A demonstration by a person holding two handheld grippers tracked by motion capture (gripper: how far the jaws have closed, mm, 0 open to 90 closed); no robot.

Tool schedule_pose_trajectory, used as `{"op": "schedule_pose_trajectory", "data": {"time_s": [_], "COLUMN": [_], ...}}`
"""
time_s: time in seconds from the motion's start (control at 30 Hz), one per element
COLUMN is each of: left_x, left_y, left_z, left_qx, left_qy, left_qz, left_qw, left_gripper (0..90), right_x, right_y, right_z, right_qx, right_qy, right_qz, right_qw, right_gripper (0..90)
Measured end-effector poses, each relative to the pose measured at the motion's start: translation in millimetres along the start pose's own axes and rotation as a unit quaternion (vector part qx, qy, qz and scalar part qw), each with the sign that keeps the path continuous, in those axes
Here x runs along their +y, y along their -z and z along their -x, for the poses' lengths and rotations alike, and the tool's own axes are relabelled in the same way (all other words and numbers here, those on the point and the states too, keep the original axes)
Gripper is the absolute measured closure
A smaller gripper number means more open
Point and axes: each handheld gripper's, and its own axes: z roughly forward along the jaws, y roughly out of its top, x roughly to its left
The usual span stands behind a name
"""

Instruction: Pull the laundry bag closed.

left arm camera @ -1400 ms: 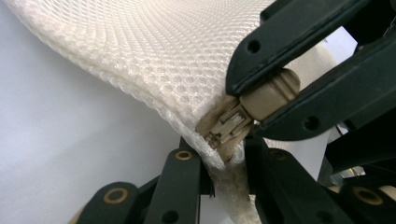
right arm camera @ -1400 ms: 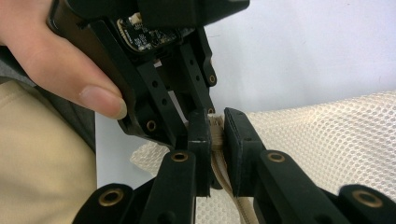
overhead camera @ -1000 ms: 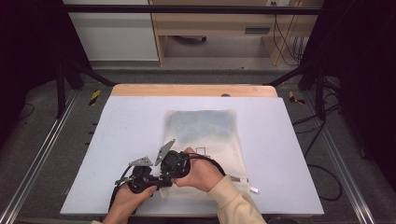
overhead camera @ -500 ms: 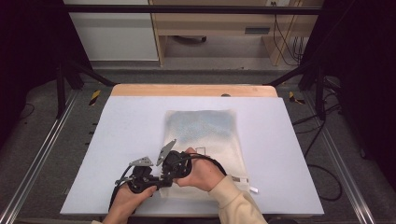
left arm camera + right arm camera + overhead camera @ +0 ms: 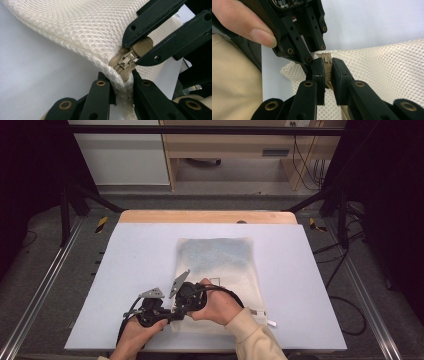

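At the near edge of the pale grey foam-topped table (image 5: 125, 265), left of its middle, my two hands meet over the near left corner of the cream mesh zippered bag (image 5: 220, 270). My left gripper (image 5: 119, 82) is clamped on the bag's corner, its black pads pinching the mesh seam just below the tan zipper tape. My right gripper (image 5: 327, 71) is closed on the tan zipper pull (image 5: 141, 47), the little metal slider (image 5: 126, 60) sitting between the two grips.

The bag lies flat, running from the near edge toward the middle of the table, its far half showing a bluish cast through the mesh; what is inside I cannot make out. A small white tag (image 5: 260, 312) pokes out at its near right corner.

From the high view my hands and the grey plates cover the zipper end, so the grips cannot be read there; the gripper views show the pull and seam plainly. In the right gripper view my cream sleeve (image 5: 234, 85) cuts off the table's near side.

Beyond the far edge runs a wooden strip (image 5: 207, 216).
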Motion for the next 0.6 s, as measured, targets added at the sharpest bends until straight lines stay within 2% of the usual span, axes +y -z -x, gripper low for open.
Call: {"op": "schedule_pose_trajectory", "data": {"time_s": [0.6], "left_x": [2.2], "left_y": [3.7], "left_z": [0.4], "left_qx": [0.003], "left_qy": [-0.004], "left_qz": [0.004], "left_qw": [1.0000], "left_gripper": [84.5], "right_x": [-9.0], "right_y": [5.1], "right_z": [2.1], "right_qx": [-0.006], "right_qy": [-0.008], "right_qz": [-0.017], "right_qw": [0.9998], "right_gripper": [82.0]}}
